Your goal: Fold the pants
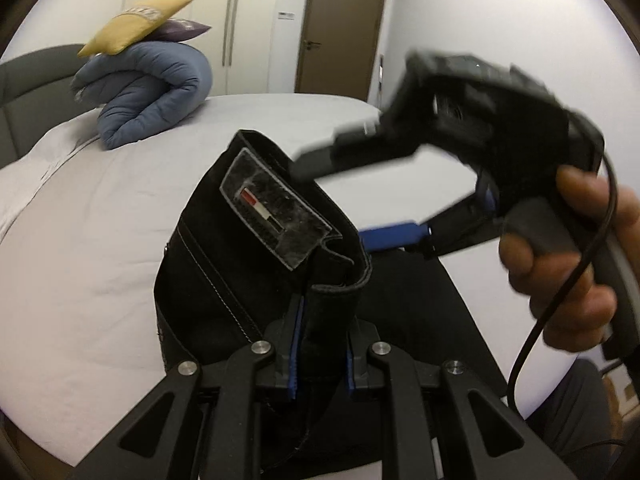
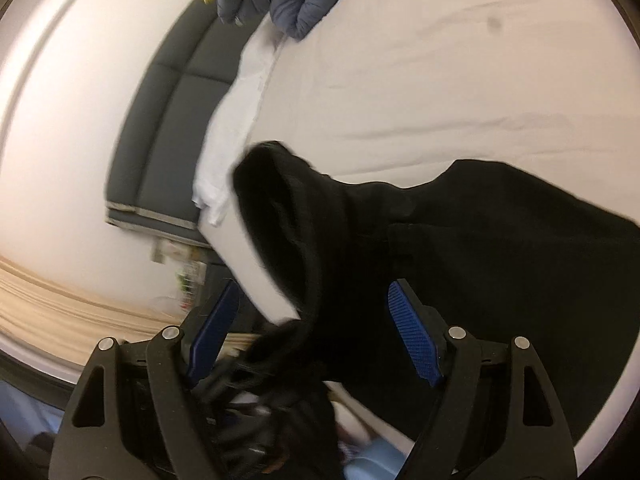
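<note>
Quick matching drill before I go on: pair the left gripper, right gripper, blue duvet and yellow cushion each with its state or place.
Things:
1. left gripper
2. right gripper
3. blue duvet
4. yellow cushion

States or places:
A. rolled up at the head of the bed
B. shut on the pants waistband
C. on top of the roll
D. open, fabric between its fingers

Pairs: 1-B, 2-D, 3-A, 4-C
</note>
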Demonstrator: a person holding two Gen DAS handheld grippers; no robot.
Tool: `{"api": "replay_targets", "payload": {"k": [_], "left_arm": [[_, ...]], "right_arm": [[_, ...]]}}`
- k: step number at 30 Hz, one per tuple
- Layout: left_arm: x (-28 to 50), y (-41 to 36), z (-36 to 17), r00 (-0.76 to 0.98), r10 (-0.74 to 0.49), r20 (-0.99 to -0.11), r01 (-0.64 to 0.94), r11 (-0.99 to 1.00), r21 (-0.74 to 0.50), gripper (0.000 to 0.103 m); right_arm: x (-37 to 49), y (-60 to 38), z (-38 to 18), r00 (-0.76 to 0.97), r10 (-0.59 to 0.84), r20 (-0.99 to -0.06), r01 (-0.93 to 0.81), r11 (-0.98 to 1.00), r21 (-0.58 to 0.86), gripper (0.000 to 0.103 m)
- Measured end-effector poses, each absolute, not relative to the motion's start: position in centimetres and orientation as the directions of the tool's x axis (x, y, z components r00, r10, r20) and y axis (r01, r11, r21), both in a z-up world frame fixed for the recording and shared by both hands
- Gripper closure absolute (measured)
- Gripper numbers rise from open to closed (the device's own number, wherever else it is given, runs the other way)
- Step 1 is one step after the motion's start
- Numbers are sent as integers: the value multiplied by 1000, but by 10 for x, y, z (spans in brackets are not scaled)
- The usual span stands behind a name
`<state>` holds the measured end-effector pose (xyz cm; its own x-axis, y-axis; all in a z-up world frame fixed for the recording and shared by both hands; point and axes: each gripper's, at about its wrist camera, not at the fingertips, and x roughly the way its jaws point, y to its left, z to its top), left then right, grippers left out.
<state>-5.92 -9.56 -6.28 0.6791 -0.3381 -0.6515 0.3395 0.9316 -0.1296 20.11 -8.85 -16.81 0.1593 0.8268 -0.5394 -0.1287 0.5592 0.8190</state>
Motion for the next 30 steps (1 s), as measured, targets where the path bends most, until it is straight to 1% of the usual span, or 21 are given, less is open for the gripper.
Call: {"api": "replay_targets", "payload": {"k": [1,2,5,6,7,8,9,10,13,18,20,24,30], "left_arm": [[-60,-101,-64,676,-338,-655,351,929,-117,86],[-58,-105,-65,674,-338,-657,361,927,-107,86],[-64,-126,-65,668,-344,-660,413,909,-56,86],[-65,-134,-65,665,-349,-661,431,901,-43,86],[-68,-140,-66,659,-357,-662,448,893,-35,86],[-72,-149,-67,650,-365,-667,468,883,-27,86],[-68,-155,-69,644,-363,-673,480,877,-14,86],[-68,-162,-72,634,-369,-679,495,869,-9,86],[-70,-182,-80,594,-400,-698,547,837,-14,86],[-72,-214,-92,542,-423,-726,611,792,-6,86],[-69,-223,-96,526,-427,-735,620,784,-11,86],[-61,-237,-102,507,-425,-750,631,776,-14,86],[-57,-239,-116,479,-420,-771,651,759,-9,86]], "right_arm": [[201,-93,-170,161,828,-537,-129,557,821,26],[200,-95,-171,163,817,-553,-136,574,808,26],[196,-91,-174,185,746,-640,-169,666,727,27],[194,-93,-174,198,726,-659,-180,688,703,34],[192,-96,-174,205,721,-662,-191,693,696,60],[190,-100,-176,211,709,-673,-195,705,682,74],[185,-107,-178,231,681,-695,-187,732,655,82],[180,-115,-181,245,675,-696,-180,737,651,87],[162,-145,-194,289,659,-694,-134,746,652,90],[140,-188,-230,328,671,-664,-56,716,696,90],[135,-198,-247,342,674,-655,-41,707,706,90],[134,-206,-265,356,664,-658,-30,711,702,90],[128,-223,-296,363,659,-659,2,707,708,90]]}}
